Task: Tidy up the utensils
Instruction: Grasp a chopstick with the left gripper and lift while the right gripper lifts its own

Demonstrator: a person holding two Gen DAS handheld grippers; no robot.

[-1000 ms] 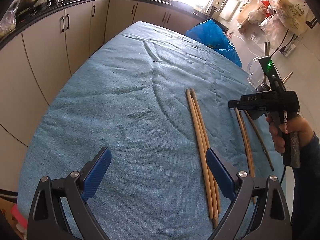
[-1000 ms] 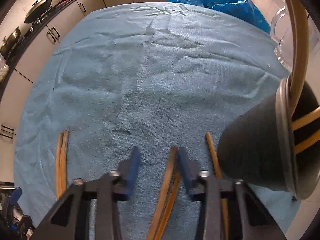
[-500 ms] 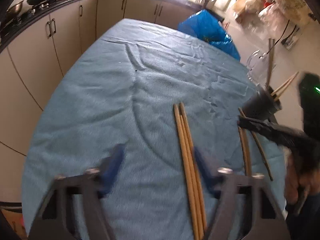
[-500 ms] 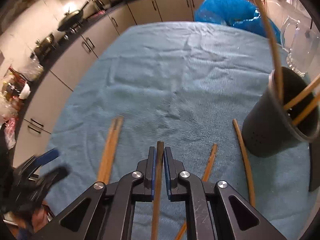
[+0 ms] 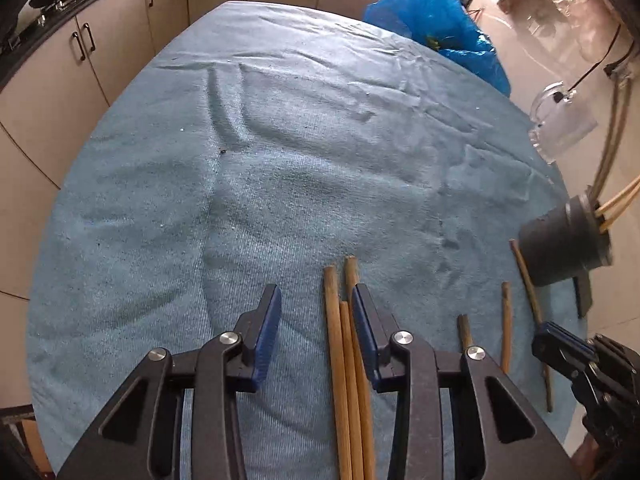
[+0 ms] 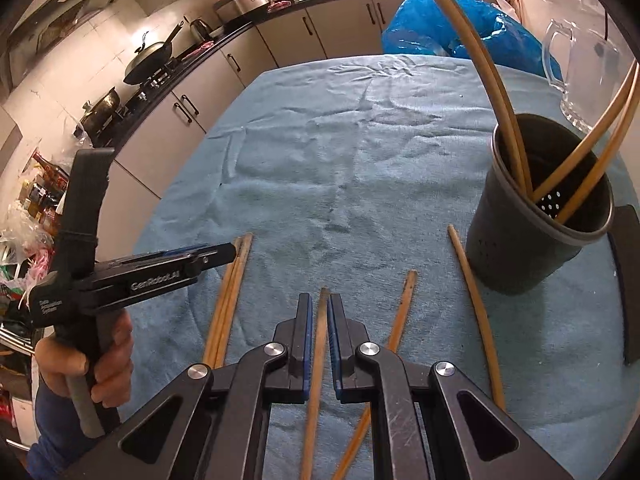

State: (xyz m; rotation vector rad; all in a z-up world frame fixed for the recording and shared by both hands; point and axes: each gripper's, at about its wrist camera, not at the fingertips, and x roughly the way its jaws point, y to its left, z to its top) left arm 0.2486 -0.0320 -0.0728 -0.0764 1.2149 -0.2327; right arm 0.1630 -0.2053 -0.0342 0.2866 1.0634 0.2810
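in the left wrist view my left gripper (image 5: 316, 312) had just been closing, its jaws spread around two chopsticks (image 5: 340, 368) of a bundle lying on the blue cloth (image 5: 280, 160), not yet pinching. in the right wrist view my right gripper (image 6: 319, 322) pinched one chopstick (image 6: 316, 364); the dark holder (image 6: 532, 236) stood near, to the right, with chopsticks inside.

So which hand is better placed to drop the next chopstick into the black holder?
Right: the right gripper is already shut on a chopstick near the holder; the left gripper only straddles its chopsticks.
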